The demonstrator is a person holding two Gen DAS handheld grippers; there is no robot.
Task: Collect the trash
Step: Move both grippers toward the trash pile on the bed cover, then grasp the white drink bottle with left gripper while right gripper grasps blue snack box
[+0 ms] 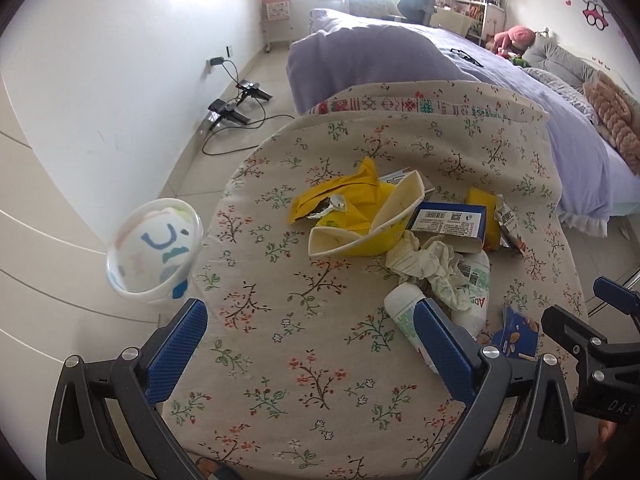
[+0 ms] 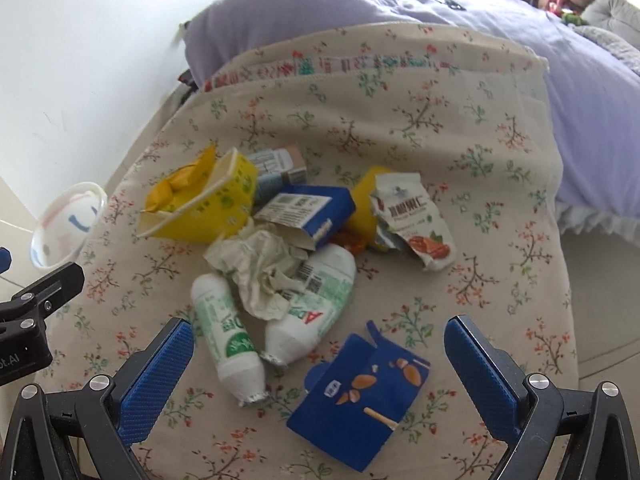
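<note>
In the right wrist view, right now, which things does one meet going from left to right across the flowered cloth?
White bin beside the cloth → yellow paper cup → small white bottle → crumpled tissue → blue almond carton → torn almond snack packet.

Trash pile on cloth-covered tabletop (image 2: 400, 128), bed (image 2: 580, 92) behind.

Crushed paper cup (image 2: 208, 208) at pile's left, a wrapper (image 2: 180, 180) tucked in it; a small box (image 2: 276, 168) behind the cup. Open carton (image 2: 312, 216) at centre, just right of the cup. Torn snack pouch (image 2: 412, 224) at right, lying over a block (image 2: 368, 200). Crumpled tissue (image 2: 260, 272) in front of the carton, resting on two bottles (image 2: 224, 340) (image 2: 316, 308) that lie side by side on the cloth. Flattened box (image 2: 360, 400) nearest the camera, right of the bottles and apart from them. Waste bin (image 1: 154, 248) on the floor (image 1: 60, 280), left of the tabletop. Cables (image 1: 236, 112) on the floor by the wall, beyond the bin.
</note>
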